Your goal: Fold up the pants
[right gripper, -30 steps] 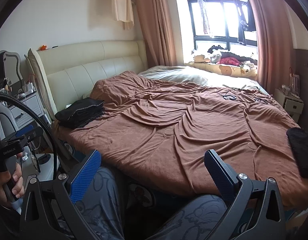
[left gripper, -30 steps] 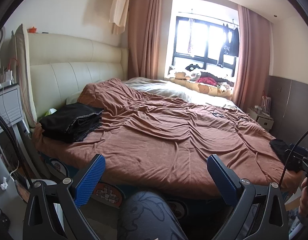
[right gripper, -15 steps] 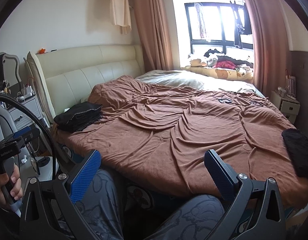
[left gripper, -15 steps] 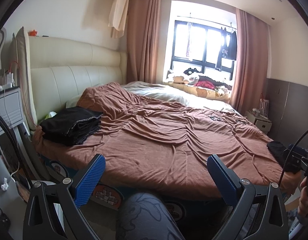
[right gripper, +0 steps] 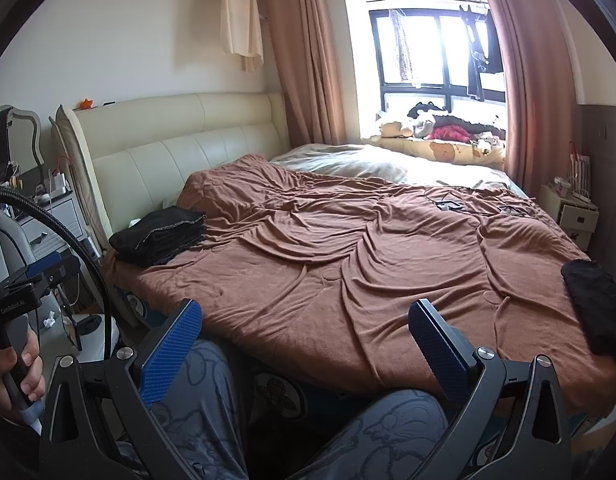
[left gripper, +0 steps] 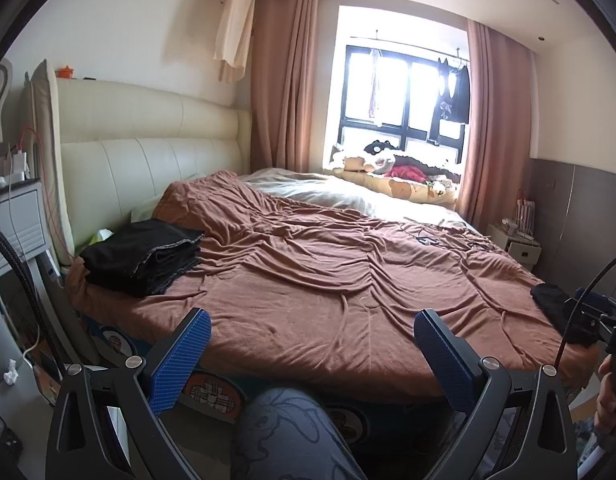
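Lying at the far right of the frame on the brown bedspread (right gripper: 348, 272), the dark pants (right gripper: 596, 304) look soft and limp; pinch an edge. The left gripper (left gripper: 312, 336) and right gripper (right gripper: 304, 332) gape wide, holding nothing.

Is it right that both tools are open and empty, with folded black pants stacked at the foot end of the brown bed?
Not quite. The folded black pants lie beside the headboard, as the left wrist view shows. Both the left tool and right tool are open and empty.
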### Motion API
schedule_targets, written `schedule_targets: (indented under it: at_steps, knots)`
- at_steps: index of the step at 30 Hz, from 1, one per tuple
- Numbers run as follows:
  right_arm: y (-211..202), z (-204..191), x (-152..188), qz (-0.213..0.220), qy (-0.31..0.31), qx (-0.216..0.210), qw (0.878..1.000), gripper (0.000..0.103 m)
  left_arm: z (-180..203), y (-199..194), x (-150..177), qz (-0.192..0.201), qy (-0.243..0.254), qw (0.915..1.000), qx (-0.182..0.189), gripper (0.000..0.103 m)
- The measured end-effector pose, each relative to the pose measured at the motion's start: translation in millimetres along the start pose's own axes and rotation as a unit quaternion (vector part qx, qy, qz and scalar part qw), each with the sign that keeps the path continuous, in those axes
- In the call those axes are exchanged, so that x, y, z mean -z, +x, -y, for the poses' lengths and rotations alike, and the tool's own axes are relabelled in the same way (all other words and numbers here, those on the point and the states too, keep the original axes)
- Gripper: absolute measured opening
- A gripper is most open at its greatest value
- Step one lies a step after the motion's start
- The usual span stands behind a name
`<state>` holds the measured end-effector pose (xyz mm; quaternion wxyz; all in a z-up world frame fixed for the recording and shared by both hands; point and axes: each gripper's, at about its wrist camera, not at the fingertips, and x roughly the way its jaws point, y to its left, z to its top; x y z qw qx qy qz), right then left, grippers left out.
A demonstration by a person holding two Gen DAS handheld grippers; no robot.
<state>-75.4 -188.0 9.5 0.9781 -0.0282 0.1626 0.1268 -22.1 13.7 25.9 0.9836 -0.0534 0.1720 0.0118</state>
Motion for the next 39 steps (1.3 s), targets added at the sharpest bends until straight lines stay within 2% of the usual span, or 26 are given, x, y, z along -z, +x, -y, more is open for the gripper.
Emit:
schedule_targets:
  at_steps: [39]
  knots:
    - [-1.8, -0.9, 2.1, -0.001, 0.002, 0.002, 1.000, 0.103, 3.3, -10.4, -3.4, 0.011, 0.006, 0.9999, 0.003, 0.102]
